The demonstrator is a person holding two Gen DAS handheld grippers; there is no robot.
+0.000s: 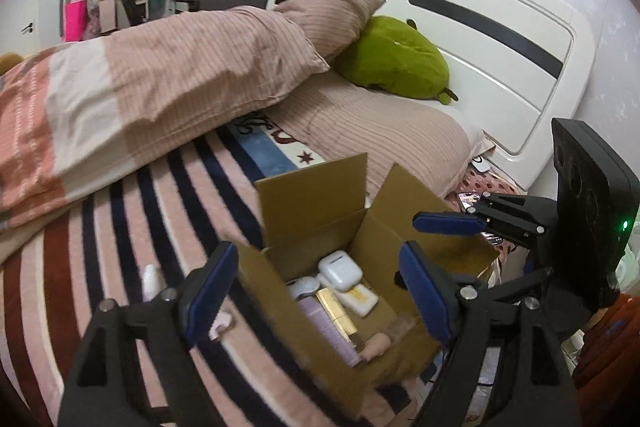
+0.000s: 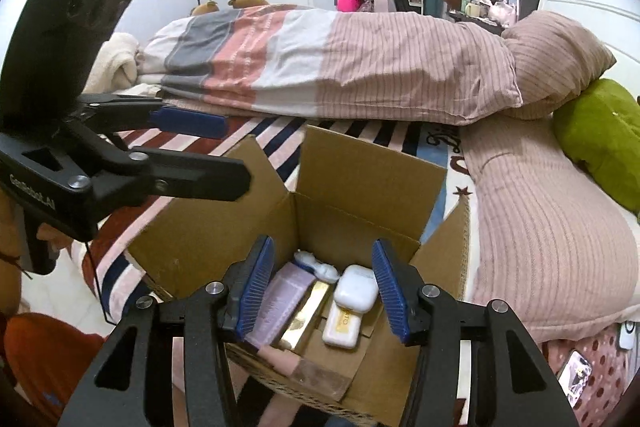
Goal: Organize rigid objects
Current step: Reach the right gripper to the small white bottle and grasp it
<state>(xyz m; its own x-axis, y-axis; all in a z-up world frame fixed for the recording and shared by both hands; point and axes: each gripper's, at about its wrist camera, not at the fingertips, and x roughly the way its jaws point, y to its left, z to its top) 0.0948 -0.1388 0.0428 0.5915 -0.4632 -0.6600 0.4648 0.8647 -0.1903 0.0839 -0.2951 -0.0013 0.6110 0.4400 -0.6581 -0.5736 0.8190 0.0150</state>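
Both claws over the cardboard box [image 2: 360, 187] on the bed. My right claw [image 2: 324, 287] hangs with jaws apart and empty, directly above the white case [image 2: 356, 289] and gold bar [image 2: 308, 315], whose long axis runs away from me. My left claw [image 1: 316, 291], jaws wide and empty, stands at the box's left wall.

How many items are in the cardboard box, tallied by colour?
In the cardboard box:
White: 3 (earbud case, flat bar, small rounded item)
Lilac: 1 (tube)
Gold: 1 (slim box)
Pink with clear body: 1 (bottle)
Total: 6 visible; anything underneath cannot be told.
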